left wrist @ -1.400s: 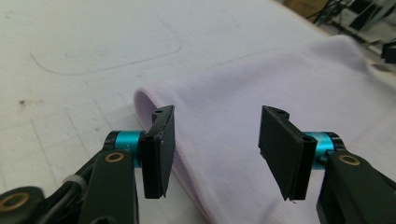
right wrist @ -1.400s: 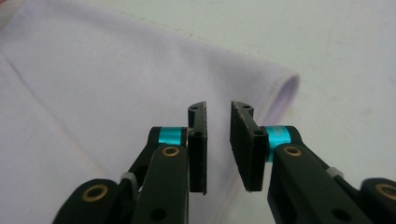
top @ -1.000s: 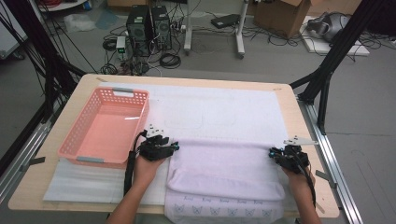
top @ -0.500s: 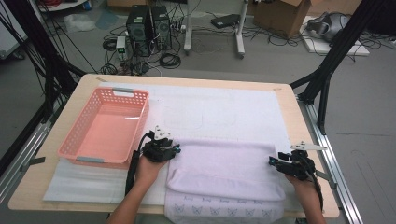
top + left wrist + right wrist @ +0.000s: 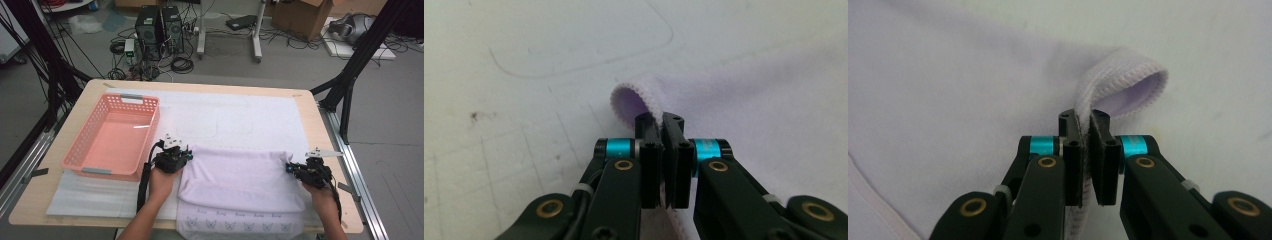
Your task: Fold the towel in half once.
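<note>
Pink basket [image 5: 82, 150] on worktop [image 5: 100, 90] looks empty. Left gripper [image 5: 184, 156] and right gripper [image 5: 290, 168] have just closed, each pinching a towel [image 5: 235, 175] corner.

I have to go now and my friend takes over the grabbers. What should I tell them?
Left gripper: shut on the towel's folded left corner.
Right gripper: shut on its folded right corner.
Towel: lilac, lying on the white mat, folded once, butterfly edge nearest you.
Pink basket: left of the towel, nothing in it.
Done: one fold, both corners gripped.
Left: probably fold again, then the basket.
</note>
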`<state>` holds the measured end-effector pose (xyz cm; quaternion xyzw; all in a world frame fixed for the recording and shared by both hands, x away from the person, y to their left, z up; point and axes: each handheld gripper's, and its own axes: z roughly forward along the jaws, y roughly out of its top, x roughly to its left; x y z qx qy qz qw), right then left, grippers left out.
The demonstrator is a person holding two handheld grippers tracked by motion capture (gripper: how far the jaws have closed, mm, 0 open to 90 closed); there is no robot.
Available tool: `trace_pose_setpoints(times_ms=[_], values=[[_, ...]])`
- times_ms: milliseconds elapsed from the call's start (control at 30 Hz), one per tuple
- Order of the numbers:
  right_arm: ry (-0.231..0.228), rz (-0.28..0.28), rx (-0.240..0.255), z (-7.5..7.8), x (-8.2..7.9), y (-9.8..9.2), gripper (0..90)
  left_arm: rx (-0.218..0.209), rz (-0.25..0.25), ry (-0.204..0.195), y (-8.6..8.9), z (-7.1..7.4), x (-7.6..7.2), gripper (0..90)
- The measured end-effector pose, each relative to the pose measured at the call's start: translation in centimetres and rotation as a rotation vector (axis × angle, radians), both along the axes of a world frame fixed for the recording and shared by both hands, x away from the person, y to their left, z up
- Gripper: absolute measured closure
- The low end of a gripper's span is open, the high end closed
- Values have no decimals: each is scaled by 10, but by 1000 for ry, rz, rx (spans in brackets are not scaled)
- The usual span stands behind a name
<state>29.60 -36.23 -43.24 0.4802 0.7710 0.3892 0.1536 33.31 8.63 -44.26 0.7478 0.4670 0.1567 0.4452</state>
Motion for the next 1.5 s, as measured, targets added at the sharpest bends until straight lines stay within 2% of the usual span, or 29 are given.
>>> trace_pose_setpoints(times_ms=[67,133,267,333,433,533,600,667,767,833,900,967,1000,1033,1067,1133,1200,1267,1300,1367,1400,1500], values=[[-38,-15,12,6,5,-1,857,-11,12,-21,1,8,6,863],[-58,-24,-2,12,12,-2,857,-23,24,-32,4,17,14,863],[-92,-31,13,17,29,-6,856,-43,38,-59,5,32,35,863],[-115,-31,6,19,38,-6,856,-34,37,-63,4,37,47,863],[-139,-33,-8,24,51,-5,856,-28,34,-72,4,42,63,863],[-159,-32,-21,30,64,-3,855,-8,40,-64,5,45,75,862],[-176,-30,-27,32,71,-1,855,-36,58,-73,7,45,81,862],[-182,-38,-38,33,78,1,856,-23,58,-62,8,47,87,862],[-194,-51,-59,34,86,5,856,-17,59,-84,7,51,93,862],[-205,-66,-53,34,91,6,855,-35,66,-131,8,53,94,862],[-211,-84,-38,36,96,7,856,-24,67,-139,8,51,95,861],[-207,-95,-23,37,100,9,851,-12,59,-121,8,47,96,854],[-219,-98,-14,36,101,10,835,-25,51,-108,7,45,95,835],[-210,-95,12,34,103,11,776,-49,35,-86,6,44,95,786],[-190,-109,22,32,104,12,699,-63,10,-68,5,44,94,719],[-156,-106,14,29,104,12,645,-58,-22,-61,1,44,91,655],[-130,-102,5,28,103,13,602,-71,-46,-47,-4,45,88,608],[-126,-85,-6,31,100,15,593,-90,-43,-84,-7,44,81,596],[-128,-76,-9,33,98,16,592,-100,-36,-88,-8,43,78,598],[-126,-64,-11,37,94,16,582,-102,-44,-65,-7,39,73,586],[-115,-63,1,38,92,16,577,-95,-46,-66,-6,37,70,574],[-90,-47,-16,42,85,12,564,-105,-35,-59,-2,30,60,558]])
